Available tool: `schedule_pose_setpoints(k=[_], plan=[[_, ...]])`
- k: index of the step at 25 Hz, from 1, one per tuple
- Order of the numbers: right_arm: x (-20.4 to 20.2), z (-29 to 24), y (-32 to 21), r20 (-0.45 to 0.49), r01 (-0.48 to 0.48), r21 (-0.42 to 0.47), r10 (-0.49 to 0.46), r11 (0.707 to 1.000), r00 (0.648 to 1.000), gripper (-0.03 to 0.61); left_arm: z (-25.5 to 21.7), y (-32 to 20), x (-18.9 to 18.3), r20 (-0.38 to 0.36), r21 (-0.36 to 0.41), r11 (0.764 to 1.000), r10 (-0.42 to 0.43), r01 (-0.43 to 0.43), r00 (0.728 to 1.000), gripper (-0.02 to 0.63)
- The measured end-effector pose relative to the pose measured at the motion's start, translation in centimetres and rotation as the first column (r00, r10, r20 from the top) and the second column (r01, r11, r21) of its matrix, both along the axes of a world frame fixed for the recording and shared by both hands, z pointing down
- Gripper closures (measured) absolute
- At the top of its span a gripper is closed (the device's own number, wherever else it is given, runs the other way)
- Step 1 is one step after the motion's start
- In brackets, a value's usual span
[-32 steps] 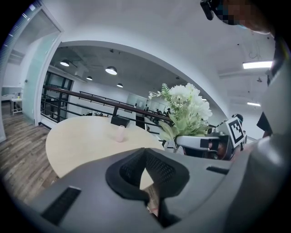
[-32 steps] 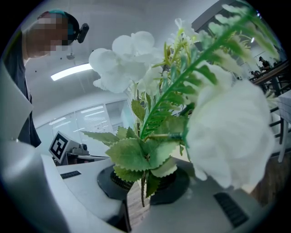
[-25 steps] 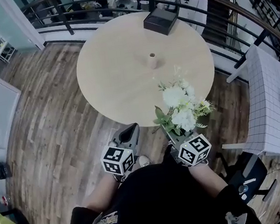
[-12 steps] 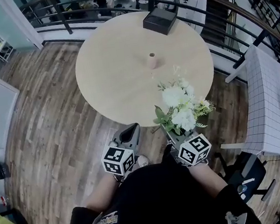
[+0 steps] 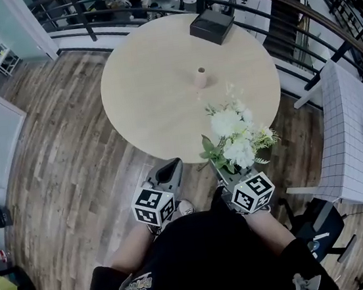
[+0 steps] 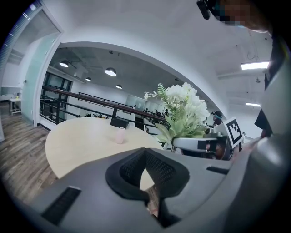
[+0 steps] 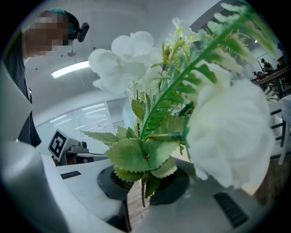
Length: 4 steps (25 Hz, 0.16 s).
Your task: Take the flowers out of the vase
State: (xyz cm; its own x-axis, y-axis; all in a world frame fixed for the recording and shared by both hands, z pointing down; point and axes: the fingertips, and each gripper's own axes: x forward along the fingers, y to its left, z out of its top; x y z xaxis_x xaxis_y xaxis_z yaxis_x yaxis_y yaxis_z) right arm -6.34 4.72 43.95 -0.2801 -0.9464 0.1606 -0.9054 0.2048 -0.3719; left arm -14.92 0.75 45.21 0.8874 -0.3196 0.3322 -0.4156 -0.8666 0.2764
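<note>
A bunch of white flowers with green leaves (image 5: pixel 235 138) hangs over the near edge of the round pale table (image 5: pixel 156 104), with my right gripper (image 5: pixel 223 174) shut on its stems. In the right gripper view the stems (image 7: pixel 142 190) run down between the jaws of the right gripper (image 7: pixel 143 184), and the blooms (image 7: pixel 227 136) fill the frame. A small pink vase (image 5: pixel 200 77) stands upright and empty near the table's middle, far from both grippers; the vase (image 6: pixel 120 135) also shows in the left gripper view. My left gripper (image 5: pixel 166 173) is shut with nothing in it, left of the flowers.
A black box (image 5: pixel 212 25) sits at the table's far edge. A dark railing (image 5: pixel 85 21) curves behind the table. A white gridded table (image 5: pixel 352 132) and a dark chair (image 5: pixel 321 221) stand to the right. Wooden floor (image 5: pixel 57 157) lies on the left.
</note>
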Motion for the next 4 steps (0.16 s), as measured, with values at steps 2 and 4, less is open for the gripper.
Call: schedule_pose_setpoints(k=[2,4], plan=[[-0.02,0.03,-0.08,0.0,0.002,-0.001,-0.002,1.0,1.0,0.508,0.07,-0.03,-0.02,0.001,-0.003,1.0,-0.001,0.001,1.0,0.607],[0.0,0.08,-0.16,-0.002,0.004,-0.002,-0.004,1.0,1.0,0.508,0.18,-0.04,0.01,0.002,-0.006,1.0,-0.001,0.001,1.0,0.607]])
